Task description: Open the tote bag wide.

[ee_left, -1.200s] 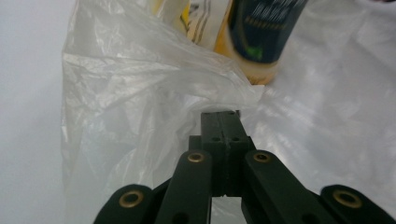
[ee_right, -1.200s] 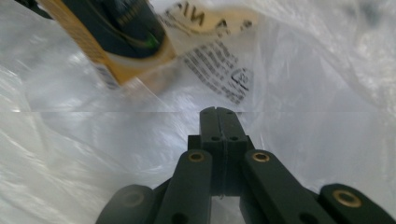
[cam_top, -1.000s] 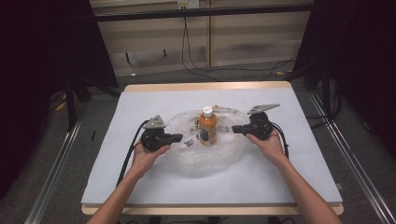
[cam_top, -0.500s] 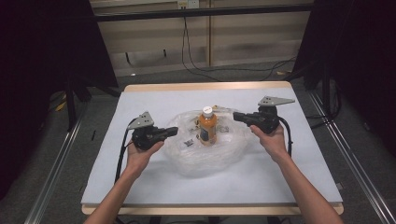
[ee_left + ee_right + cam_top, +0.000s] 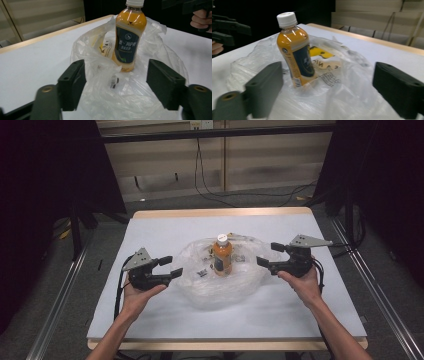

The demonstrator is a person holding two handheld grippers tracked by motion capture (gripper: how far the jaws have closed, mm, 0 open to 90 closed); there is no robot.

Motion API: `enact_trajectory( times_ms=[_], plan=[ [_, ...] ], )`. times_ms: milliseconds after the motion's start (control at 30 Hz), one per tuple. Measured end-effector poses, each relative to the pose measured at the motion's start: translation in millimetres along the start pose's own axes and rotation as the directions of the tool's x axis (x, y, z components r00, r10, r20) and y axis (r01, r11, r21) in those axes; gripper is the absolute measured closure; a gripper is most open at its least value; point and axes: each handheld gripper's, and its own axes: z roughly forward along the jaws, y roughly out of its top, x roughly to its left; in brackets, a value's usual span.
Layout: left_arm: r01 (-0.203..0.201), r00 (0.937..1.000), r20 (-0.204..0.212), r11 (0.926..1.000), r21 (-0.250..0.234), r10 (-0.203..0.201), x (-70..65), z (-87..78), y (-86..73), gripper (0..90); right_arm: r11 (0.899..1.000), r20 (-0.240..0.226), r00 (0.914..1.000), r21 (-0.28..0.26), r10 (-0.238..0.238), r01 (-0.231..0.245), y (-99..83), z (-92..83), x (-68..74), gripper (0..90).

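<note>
The bottle (image 5: pixel 222 255) stood upright at the middle of the table (image 5: pixel 150 227), on a flattened clear bag (image 5: pixel 220 287) that spread around its base. The left gripper (image 5: pixel 170 266) was held just left of the bag, its jaws having just been opening and now spread wide with nothing pinched. The right gripper (image 5: pixel 270 254) was held at the bag's right edge, its jaws likewise having just been opening and spread, gripping nothing. Both pointed inward at the bottle.

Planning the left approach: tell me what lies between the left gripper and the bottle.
Crumpled clear plastic bag lies between left gripper and bottle, in the left gripper view.
</note>
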Motion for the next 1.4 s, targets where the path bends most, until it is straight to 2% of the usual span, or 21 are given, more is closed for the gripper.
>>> enact_trajectory(
  times_ms=[100, 200, 300, 467, 533, 600, 633, 700, 733, 800, 900, 933, 1000, 1033, 1100, 1133, 1167, 1200, 1233, 1300, 1400],
  plan=[
    [0.013, 0.9999, 0.004, 0.9995, 0.028, -0.014, -1.2, -0.2, -1.8, 21.1, 1.0, 0.033, 0.9995, -0.017, 0.0, 0.001, -5.4, -9.8, 1.1, 1.9],
    [0.027, 0.9996, -0.011, 0.9975, 0.066, -0.027, -4.0, -1.1, -1.6, 10.9, 1.0, 0.043, 0.999, -0.019, -0.014, 0.015, -11.2, -17.9, 2.8, 1.4],
    [0.027, 0.9992, -0.03, 0.9991, 0.032, -0.026, -8.6, -9.1, -3.3, 6.6, 1.0, 0.042, 0.9991, -0.028, 0.0, 0.001, -16.4, -28.4, 5.5, 1.4],
    [0.044, 0.9975, -0.056, 0.9989, 0.014, -0.043, -15.0, -23.6, -12.1, 5.5, 1.0, 0.064, 0.9979, -0.008, 0.011, -0.011, -26.0, -44.0, 10.2, 2.2],
    [0.058, 0.9974, -0.045, 0.9982, 0.018, -0.057, -17.1, -27.7, -15.8, 5.8, 1.0, 0.064, 0.9979, -0.008, 0.013, -0.013, -30.0, -49.4, 12.1, 2.7],
    [0.063, 0.9973, -0.041, 0.9978, 0.021, -0.062, -20.1, -30.9, -19.7, 5.4, 1.0, 0.106, 0.9943, 0.008, -0.005, 0.004, -33.7, -55.2, 15.9, 2.3],
    [0.048, 0.9976, -0.052, 0.9983, 0.032, -0.046, -21.1, -33.4, -21.1, 4.9, 1.0, 0.112, 0.9938, 0.004, -0.003, 0.003, -35.9, -57.8, 17.3, 2.8],
    [0.072, 0.9966, -0.042, 0.9973, 0.018, -0.071, -23.9, -36.9, -25.6, 4.5, 1.0, 0.116, 0.9931, -0.003, 0.019, -0.018, -40.5, -62.8, 19.8, 2.0],
    [0.053, 0.9978, -0.042, 0.9983, 0.023, -0.052, -24.4, -40.0, -27.1, 4.1, 1.0, 0.108, 0.9938, -0.004, 0.027, -0.026, -42.7, -65.8, 21.1, 2.3],
    [0.049, 0.9964, -0.07, 0.9985, 0.023, -0.047, -29.4, -45.0, -29.3, 3.5, 0.999, 0.115, 0.9929, -0.006, 0.032, -0.032, -46.8, -72.1, 24.6, 2.2],
    [0.07, 0.9975, -0.008, 0.9971, -0.029, -0.07, -36.9, -51.7, -34.1, 3.3, 1.0, 0.138, 0.99, 0.001, 0.029, -0.03, -54.2, -80.9, 29.6, 3.5],
    [0.065, 0.9977, -0.015, 0.9977, -0.02, -0.066, -40.7, -53.2, -34.9, 2.8, 1.0, 0.141, 0.9895, -0.005, 0.031, -0.03, -57.3, -83.8, 30.8, 3.4],
    [0.025, 0.9997, -0.007, 0.9997, -0.005, -0.025, -45.9, -53.7, -38.0, 2.4, 0.999, 0.139, 0.9891, 0.001, 0.046, -0.047, -61.2, -87.6, 32.3, 3.3],
    [0.003, 0.9999, -0.012, 1.0, 0.006, -0.003, -46.9, -54.1, -40.6, 2.5, 0.999, 0.146, 0.9885, 0.003, 0.037, -0.038, -63.4, -90.0, 32.8, 3.4],
    [0.001, 0.9994, -0.034, 0.9999, 0.016, 0.0, -46.5, -54.3, -48.9, 2.4, 0.998, 0.144, 0.988, -0.003, 0.056, -0.056, -68.7, -94.3, 32.6, 3.4],
    [0.014, 0.9998, -0.018, 0.9996, 0.026, -0.013, -44.8, -53.5, -53.5, 2.4, 0.998, 0.151, 0.9869, -0.003, 0.058, -0.058, -71.9, -96.5, 32.2, 3.4],
    [0.013, 0.9996, -0.026, 0.9984, 0.055, -0.011, -43.8, -54.0, -55.4, 2.9, 0.999, 0.163, 0.9853, 0.011, 0.051, -0.053, -74.0, -98.6, 32.1, 3.5],
    [-0.006, 0.9988, -0.049, 0.9978, 0.066, 0.009, -42.9, -56.1, -57.0, 3.2, 0.999, 0.171, 0.9841, 0.015, 0.049, -0.052, -75.1, -101.7, 31.7, 3.5],
    [-0.003, 0.9981, -0.062, 0.9983, 0.058, 0.007, -42.5, -57.8, -58.3, 2.9, 0.998, 0.174, 0.9829, -0.001, 0.06, -0.06, -76.4, -104.9, 30.7, 3.5],
    [0.043, 0.9966, -0.072, 0.9982, 0.042, -0.04, -38.9, -62.2, -61.0, 3.1, 0.997, 0.176, 0.9811, -0.012, 0.08, -0.079, -77.8, -106.8, 29.4, 3.4],
    [0.047, 0.9937, -0.104, 0.9977, 0.049, -0.041, -38.6, -63.9, -62.3, 3.0, 0.997, 0.177, 0.9814, -0.015, 0.073, -0.071, -76.9, -105.1, 28.4, 3.4]
  ],
)
